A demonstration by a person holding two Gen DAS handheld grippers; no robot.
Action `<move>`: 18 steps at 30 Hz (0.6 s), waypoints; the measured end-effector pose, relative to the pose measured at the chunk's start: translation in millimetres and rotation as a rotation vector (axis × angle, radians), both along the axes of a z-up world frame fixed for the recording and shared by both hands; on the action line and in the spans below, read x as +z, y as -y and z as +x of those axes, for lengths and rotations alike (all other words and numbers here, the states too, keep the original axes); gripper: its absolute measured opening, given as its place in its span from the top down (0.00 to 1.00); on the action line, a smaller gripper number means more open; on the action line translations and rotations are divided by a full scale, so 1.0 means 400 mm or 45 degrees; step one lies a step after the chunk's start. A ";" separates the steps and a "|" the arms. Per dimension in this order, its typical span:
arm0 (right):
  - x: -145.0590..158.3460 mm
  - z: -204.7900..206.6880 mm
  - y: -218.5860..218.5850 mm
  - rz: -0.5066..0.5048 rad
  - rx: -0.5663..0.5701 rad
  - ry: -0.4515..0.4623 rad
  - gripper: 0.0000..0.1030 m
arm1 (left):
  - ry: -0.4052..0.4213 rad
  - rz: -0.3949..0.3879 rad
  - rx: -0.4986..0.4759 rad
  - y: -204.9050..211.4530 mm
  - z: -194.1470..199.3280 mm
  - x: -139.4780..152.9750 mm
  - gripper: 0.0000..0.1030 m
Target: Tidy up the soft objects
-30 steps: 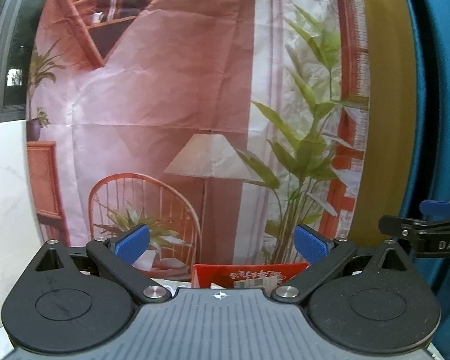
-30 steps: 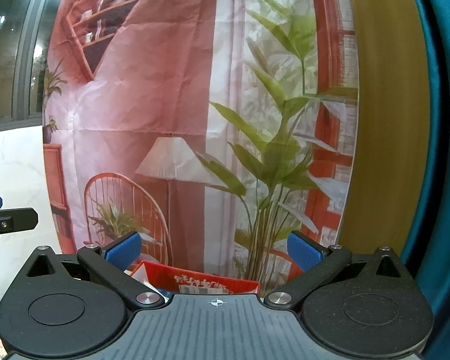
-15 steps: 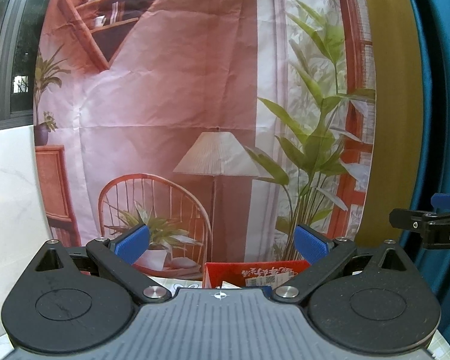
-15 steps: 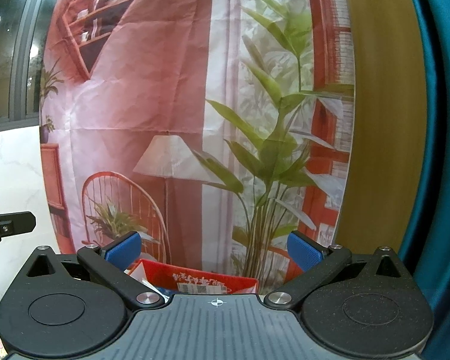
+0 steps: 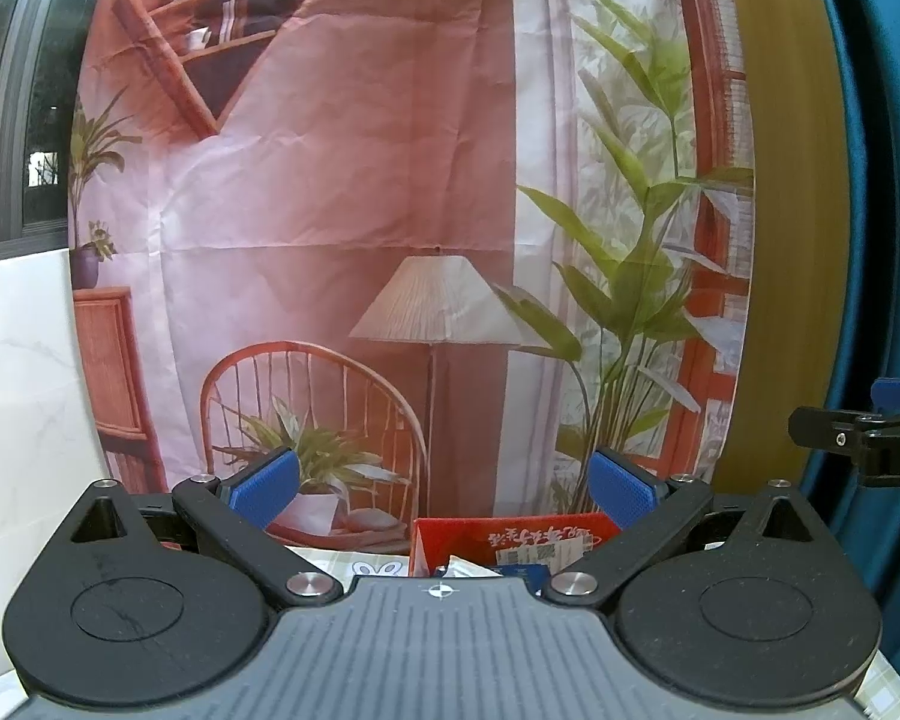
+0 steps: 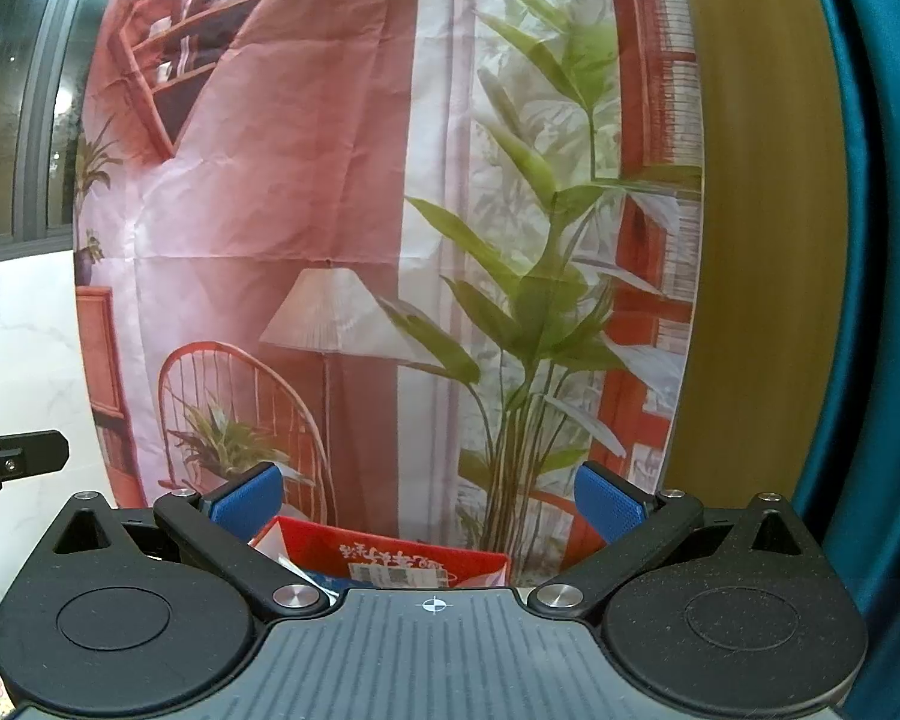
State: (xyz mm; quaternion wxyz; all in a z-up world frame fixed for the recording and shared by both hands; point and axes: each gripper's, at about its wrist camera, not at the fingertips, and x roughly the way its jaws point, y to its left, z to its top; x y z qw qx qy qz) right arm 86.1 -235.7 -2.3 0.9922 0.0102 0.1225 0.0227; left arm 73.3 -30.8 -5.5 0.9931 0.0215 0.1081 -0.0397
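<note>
A red box (image 5: 510, 543) with a white label stands on the table just beyond my left gripper (image 5: 444, 489), which is open with nothing between its blue pads. White and blue packets poke out of the box. In the right wrist view the same red box (image 6: 390, 558) sits low between the blue pads of my right gripper (image 6: 429, 501), also open and holding nothing. Both grippers are held high and point at the backdrop. The table surface is mostly hidden by the gripper bodies.
A printed fabric backdrop (image 5: 390, 210) with a lamp, chair and plants hangs close behind the box. A teal curtain (image 6: 870, 300) is at the right, a white marble wall (image 5: 18, 390) at the left. The other gripper's tip (image 5: 858, 441) shows at the right edge.
Both views have drifted slightly, so the backdrop and red box shifted a little right in the left wrist view. The jaws stayed open throughout.
</note>
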 end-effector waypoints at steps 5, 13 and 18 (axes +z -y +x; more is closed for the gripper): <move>-0.001 -0.003 0.001 0.001 -0.009 -0.002 0.00 | -0.009 0.000 0.002 -0.004 0.003 -0.002 0.00; -0.003 -0.004 0.007 0.003 -0.014 -0.003 0.00 | -0.013 0.004 0.007 -0.005 0.005 -0.002 0.00; -0.003 -0.005 0.008 0.005 -0.016 -0.004 0.00 | -0.012 0.012 -0.004 -0.003 0.008 -0.005 0.00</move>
